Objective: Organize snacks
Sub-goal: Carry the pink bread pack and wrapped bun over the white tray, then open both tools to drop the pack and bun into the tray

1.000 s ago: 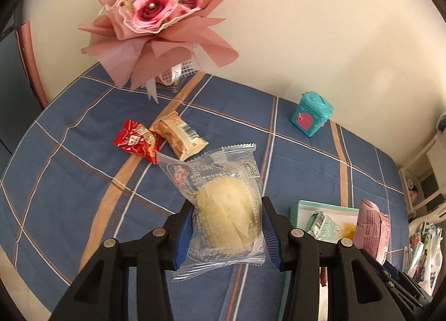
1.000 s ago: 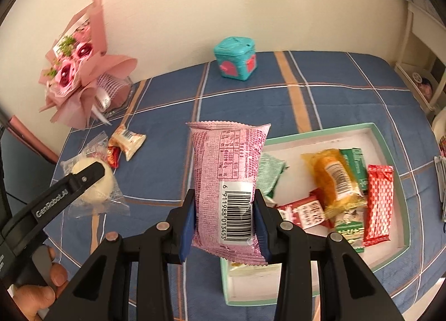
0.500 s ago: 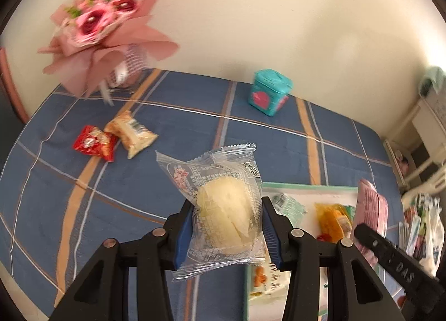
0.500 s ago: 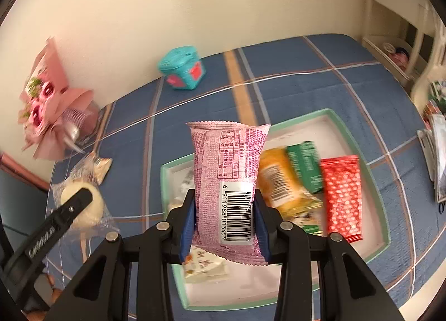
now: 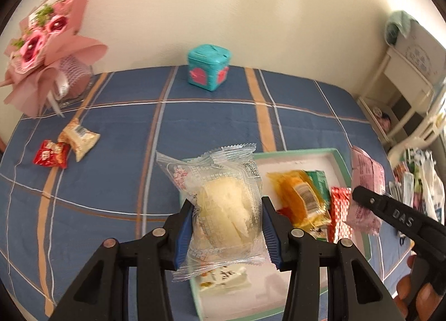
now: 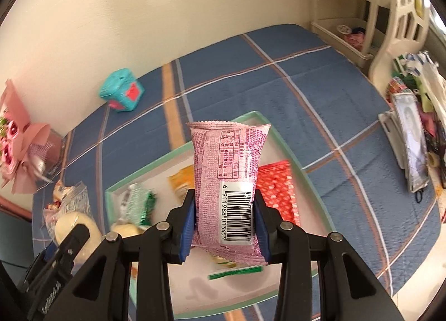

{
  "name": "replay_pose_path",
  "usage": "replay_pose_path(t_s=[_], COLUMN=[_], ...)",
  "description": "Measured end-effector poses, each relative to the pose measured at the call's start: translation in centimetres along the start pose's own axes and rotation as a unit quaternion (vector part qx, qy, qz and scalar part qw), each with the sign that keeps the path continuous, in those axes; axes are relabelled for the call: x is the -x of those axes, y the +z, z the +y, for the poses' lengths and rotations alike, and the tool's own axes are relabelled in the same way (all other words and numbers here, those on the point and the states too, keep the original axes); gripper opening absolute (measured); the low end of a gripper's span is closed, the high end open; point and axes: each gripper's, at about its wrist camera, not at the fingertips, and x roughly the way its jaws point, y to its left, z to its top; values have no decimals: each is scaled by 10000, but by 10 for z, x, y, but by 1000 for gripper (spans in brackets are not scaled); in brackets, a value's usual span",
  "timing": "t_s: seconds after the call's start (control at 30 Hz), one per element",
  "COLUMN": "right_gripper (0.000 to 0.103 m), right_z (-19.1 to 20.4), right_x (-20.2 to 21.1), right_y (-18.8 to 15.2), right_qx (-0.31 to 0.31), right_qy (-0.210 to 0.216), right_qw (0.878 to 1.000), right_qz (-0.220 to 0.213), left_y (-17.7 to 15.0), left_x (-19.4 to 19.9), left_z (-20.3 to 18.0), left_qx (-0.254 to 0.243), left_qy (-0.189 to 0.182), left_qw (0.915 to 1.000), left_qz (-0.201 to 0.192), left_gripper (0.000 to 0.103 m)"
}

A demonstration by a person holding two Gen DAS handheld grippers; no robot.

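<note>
My left gripper is shut on a clear-wrapped pale bun and holds it above the left part of the mint-rimmed white tray. My right gripper is shut on a pink snack packet with a barcode, held above the same tray. The packet also shows in the left wrist view. Several snacks lie in the tray: an orange packet, a red dotted one, green ones. A red packet and a beige packet lie on the blue cloth at the left.
A teal box stands at the back by the wall. A pink flower bouquet stands at the back left. A cream shelf unit and clutter stand to the right of the table edge.
Both grippers have moved right with their snacks, from beside the tray to over it. The loose packets and bouquet have slid left in view.
</note>
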Motion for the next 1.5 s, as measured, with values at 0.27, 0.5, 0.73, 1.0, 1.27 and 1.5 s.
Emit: replay_pose_path(t_s=[0.27,0.5,0.73,1.0,1.27,1.5], right_gripper=[40,40,40,41,50,65], right_z=[-23,-20,-9,-6,-12,-13], right_x=[-35,-57,-61,-61,-66,-63], right_y=[4,-1,-3,-1,2,2], right_qx=[-163,-45,190,287,233,239], right_qy=[-172,-186,-197,-297,-373,-424], right_qw=[9988,9973,9966,9958,9948,9947], right_qz=[418,708,774,818,923,905], left_y=[-4,-6,-12,-15,-15,-12], left_x=[-25,-43,-54,-63,-64,-58], left_z=[-7,-6,-5,-7,-6,-6], left_qx=[175,230,218,218,220,235], left_qy=[-145,-95,-87,-66,5,-48], left_qw=[9994,9989,9984,9977,9972,9972], left_qz=[246,399,516,642,712,711], left_gripper=[48,48,48,48,56,66])
